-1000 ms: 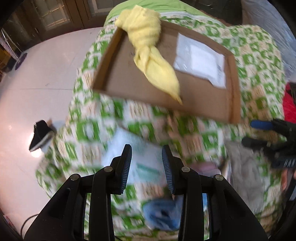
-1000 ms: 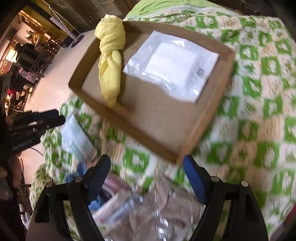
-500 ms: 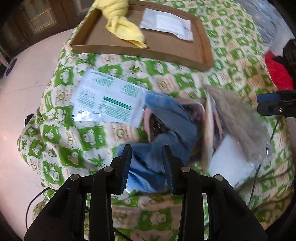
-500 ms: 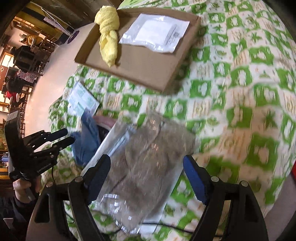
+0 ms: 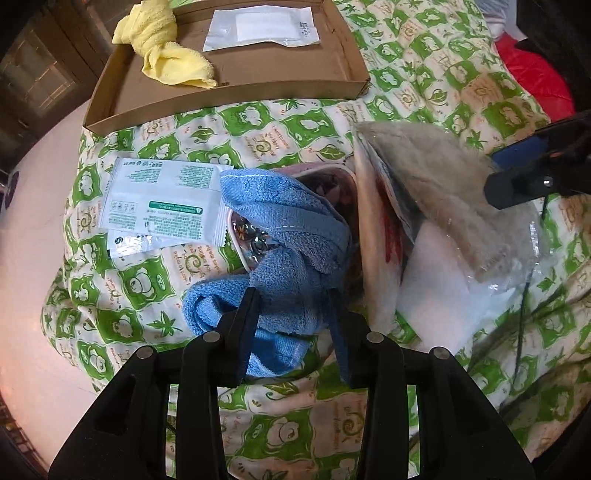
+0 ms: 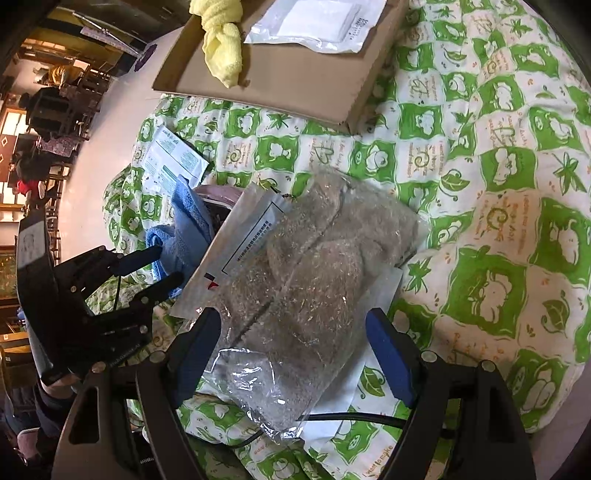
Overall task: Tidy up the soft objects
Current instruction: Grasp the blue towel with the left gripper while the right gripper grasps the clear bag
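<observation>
A knotted blue towel point(image 5: 288, 236) lies on a pile of packets on the green-and-white quilt point(image 5: 424, 74). My left gripper point(image 5: 291, 295) points straight down over it. Its jaws are opening, with the towel's near fold between the fingertips and no squeeze showing. The right wrist view has that gripper point(image 6: 162, 267) at the towel point(image 6: 184, 221) too. My right gripper point(image 6: 291, 321) stands wide open over a clear bag of beige fluffy fabric point(image 6: 325, 258), not touching it. A cardboard tray point(image 5: 229, 96) further back holds a yellow towel point(image 5: 166, 55) and a white sealed packet point(image 5: 262, 27).
A white-and-green wipes packet point(image 5: 159, 199) lies left of the blue towel. Under the pile are a pink-rimmed pouch point(image 5: 325, 177) and a flat white packet point(image 5: 436, 288). A black cable point(image 6: 351, 417) crosses the quilt near the bag. A red object point(image 5: 532, 81) sits at the right; pale floor point(image 5: 37, 221) lies left.
Both grippers drew back from over the tray to the pile. The left one came down over the blue towel, its fingers now a little further apart. The right one's fingers stayed wide.
</observation>
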The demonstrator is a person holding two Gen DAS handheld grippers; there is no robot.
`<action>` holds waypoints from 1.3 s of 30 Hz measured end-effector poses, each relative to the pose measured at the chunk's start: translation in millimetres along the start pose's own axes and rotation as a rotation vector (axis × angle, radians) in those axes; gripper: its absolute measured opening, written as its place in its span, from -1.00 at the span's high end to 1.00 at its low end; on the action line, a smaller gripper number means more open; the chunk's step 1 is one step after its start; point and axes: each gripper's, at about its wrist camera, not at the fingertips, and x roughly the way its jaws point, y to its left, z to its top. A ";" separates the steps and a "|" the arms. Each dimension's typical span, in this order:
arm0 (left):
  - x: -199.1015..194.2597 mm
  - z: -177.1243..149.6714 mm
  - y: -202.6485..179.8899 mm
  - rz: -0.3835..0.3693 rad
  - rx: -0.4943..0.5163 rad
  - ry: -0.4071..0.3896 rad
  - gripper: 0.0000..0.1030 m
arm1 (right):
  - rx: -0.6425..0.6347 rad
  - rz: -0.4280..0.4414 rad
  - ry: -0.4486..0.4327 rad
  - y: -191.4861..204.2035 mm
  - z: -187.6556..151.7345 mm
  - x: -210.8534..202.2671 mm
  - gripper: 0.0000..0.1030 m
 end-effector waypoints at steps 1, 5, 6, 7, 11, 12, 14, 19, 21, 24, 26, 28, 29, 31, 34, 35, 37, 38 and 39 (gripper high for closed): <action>-1.2 -0.2 0.9 -0.011 -0.006 0.000 0.31 | 0.006 0.003 0.001 -0.7 0.0 0.8 -0.57; -8.9 -1.9 7.5 -0.062 -0.020 -0.011 0.12 | 0.028 0.018 0.005 -3.6 1.0 2.4 -0.57; -9.5 -1.6 6.8 -0.068 -0.011 -0.012 0.04 | 0.038 0.027 0.008 -4.5 1.5 3.4 -0.57; -11.7 -2.6 7.0 -0.068 -0.002 -0.013 -0.06 | 0.052 0.039 0.012 -5.6 2.4 5.1 -0.57; -9.6 0.6 -6.9 -0.036 0.083 -0.008 -0.06 | 0.095 0.068 0.022 -7.8 5.6 12.8 -0.57; -7.5 2.1 -9.5 -0.026 0.098 -0.007 -0.06 | 0.103 0.075 0.026 -7.6 6.3 15.5 -0.57; -1.0 6.4 -10.5 -0.017 0.110 0.000 -0.06 | 0.124 0.096 0.034 -7.5 7.9 21.3 -0.57; 15.8 13.1 -8.9 0.006 0.118 0.020 -0.12 | 0.169 0.134 0.027 -9.2 11.4 26.7 -0.59; 23.6 13.1 -7.7 -0.010 0.107 0.037 -0.20 | 0.171 0.129 0.025 -9.0 12.5 28.0 -0.59; 38.6 10.7 -6.6 -0.012 0.085 0.070 -0.20 | 0.161 0.117 0.031 -7.1 13.8 31.8 -0.59; 41.8 9.4 -6.8 -0.004 0.075 0.060 -0.20 | 0.143 0.101 0.035 -5.5 14.2 33.0 -0.59; 43.0 10.6 -7.5 -0.001 0.060 0.055 -0.20 | 0.121 0.078 0.039 -3.1 14.9 33.4 -0.59; 43.2 11.1 -7.5 0.001 0.051 0.057 -0.20 | 0.112 0.061 0.045 -2.7 15.8 33.3 -0.59; 44.4 14.7 -8.5 0.012 0.043 0.068 -0.20 | 0.103 0.028 0.068 -1.6 19.3 34.6 -0.59; 46.7 26.4 -14.4 0.033 0.051 0.077 -0.20 | 0.077 -0.068 0.103 -0.2 29.2 34.1 -0.59; 46.7 29.8 -15.7 0.037 0.051 0.079 -0.20 | 0.065 -0.107 0.122 0.9 33.3 35.9 -0.59; 47.7 36.8 -17.7 0.036 0.035 0.087 -0.20 | 0.063 -0.141 0.167 2.5 39.3 41.7 -0.59; 47.7 38.5 -18.3 0.032 0.026 0.088 -0.20 | 0.061 -0.152 0.185 4.4 41.0 43.9 -0.59; 49.0 40.8 -18.3 0.028 0.020 0.087 -0.20 | 0.054 -0.162 0.195 7.3 42.3 45.3 -0.59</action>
